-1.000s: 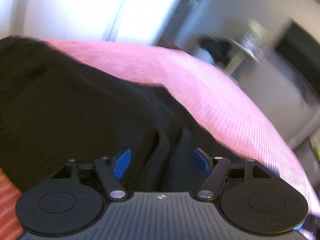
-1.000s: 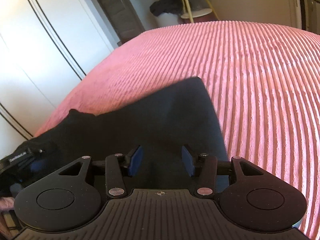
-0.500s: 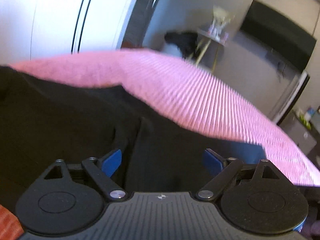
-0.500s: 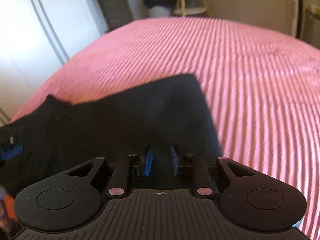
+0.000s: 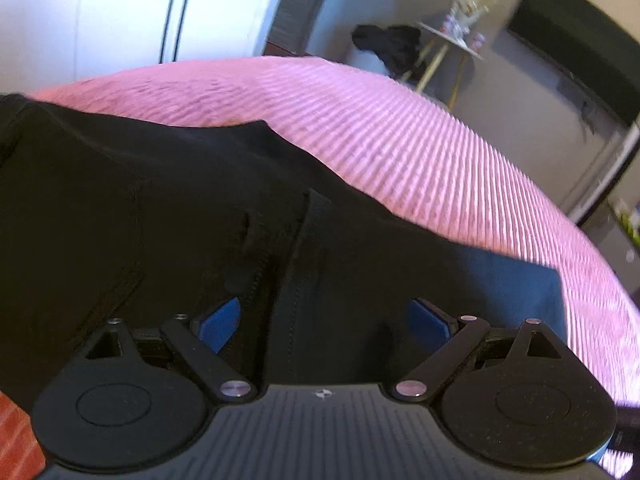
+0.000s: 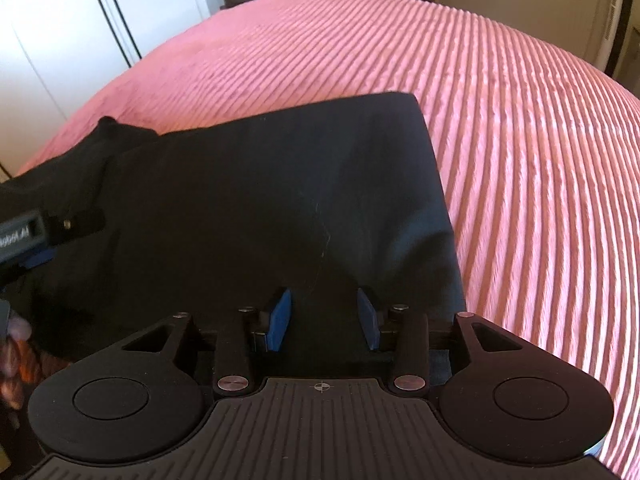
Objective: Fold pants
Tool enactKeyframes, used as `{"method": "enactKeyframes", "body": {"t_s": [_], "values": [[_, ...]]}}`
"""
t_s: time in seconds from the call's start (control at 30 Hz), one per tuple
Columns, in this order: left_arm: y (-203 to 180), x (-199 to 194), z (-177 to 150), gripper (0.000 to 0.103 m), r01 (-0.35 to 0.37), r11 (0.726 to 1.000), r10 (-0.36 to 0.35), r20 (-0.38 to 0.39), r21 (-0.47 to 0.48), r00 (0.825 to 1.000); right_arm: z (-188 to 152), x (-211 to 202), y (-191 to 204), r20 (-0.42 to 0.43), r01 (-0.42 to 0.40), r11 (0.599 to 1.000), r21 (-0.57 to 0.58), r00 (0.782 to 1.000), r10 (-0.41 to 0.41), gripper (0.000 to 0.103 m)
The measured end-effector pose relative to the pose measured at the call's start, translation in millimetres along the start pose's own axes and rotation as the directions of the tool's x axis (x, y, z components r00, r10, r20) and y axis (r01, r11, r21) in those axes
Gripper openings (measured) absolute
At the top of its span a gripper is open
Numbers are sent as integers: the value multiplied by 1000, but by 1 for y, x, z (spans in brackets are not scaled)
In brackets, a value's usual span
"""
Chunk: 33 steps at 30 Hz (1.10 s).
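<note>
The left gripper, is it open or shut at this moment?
Open. The left gripper has its blue pads wide apart over the black pants, with no cloth pinched between them.

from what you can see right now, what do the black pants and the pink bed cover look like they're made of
The black pants look like a thin, matte woven fabric: they lie flat with soft creases and stitched seams, without sheen. The exact fibre can't be told. The pink ribbed bed cover looks like a plush, corduroy-like textile: raised parallel ridges with a slightly fuzzy surface, probably fleece or chenille.
</note>
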<state>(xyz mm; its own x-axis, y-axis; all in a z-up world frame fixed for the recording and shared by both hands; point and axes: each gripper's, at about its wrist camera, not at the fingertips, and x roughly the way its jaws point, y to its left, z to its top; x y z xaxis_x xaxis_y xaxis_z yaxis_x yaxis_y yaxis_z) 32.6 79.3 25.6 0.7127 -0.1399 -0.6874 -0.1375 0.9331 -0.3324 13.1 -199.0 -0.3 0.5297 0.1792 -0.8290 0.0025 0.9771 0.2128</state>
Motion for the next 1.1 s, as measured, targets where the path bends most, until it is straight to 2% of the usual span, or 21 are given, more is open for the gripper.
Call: {"method": "enactKeyframes", "body": {"t_s": [0.1, 0.17, 0.23, 0.3, 0.37, 0.47, 0.57, 0.67, 0.73, 0.87, 1.1], "values": [[16, -9, 3, 92, 1, 995, 2, 31, -96, 1000, -4, -2, 4, 11, 7, 1000, -17, 1000, -6, 46], [32, -19, 6, 93, -12, 982, 24, 59, -189, 998, -6, -4, 3, 16, -31, 1000, -3, 999, 31, 57], [59, -39, 10, 93, 51, 950, -18, 108, -308, 994, -6, -4, 1, 21, -71, 997, 11, 997, 70, 69], [90, -63, 11, 98, 89, 905, -15, 178, -417, 984, -6, -4, 1, 26, -82, 997, 16, 996, 81, 72], [126, -90, 7, 99, 99, 861, 34, 250, -499, 968, -6, -4, 1, 31, -92, 995, 23, 995, 92, 76], [177, -123, -6, 99, 29, 795, 171, 269, -607, 948, -5, -2, 2, 38, -105, 994, 40, 994, 104, 81], [213, -143, -22, 99, -65, 734, 295, 232, -676, 927, -3, 1, 1, 50, -121, 991, 59, 992, 118, 85], [231, -147, -34, 99, -108, 691, 333, 182, -715, 925, -1, 4, -2, 61, -130, 989, 75, 990, 126, 88], [233, -143, -35, 99, -123, 691, 334, 165, -712, 928, 0, 5, -3, 67, -135, 988, 78, 989, 130, 90], [230, -131, -30, 99, -140, 718, 318, 142, -681, 937, 0, 7, -2, 71, -137, 988, 73, 989, 132, 92], [242, -122, -31, 99, -106, 694, 289, 142, -713, 947, 1, 10, 1, 74, -136, 989, 66, 989, 131, 94]]}}
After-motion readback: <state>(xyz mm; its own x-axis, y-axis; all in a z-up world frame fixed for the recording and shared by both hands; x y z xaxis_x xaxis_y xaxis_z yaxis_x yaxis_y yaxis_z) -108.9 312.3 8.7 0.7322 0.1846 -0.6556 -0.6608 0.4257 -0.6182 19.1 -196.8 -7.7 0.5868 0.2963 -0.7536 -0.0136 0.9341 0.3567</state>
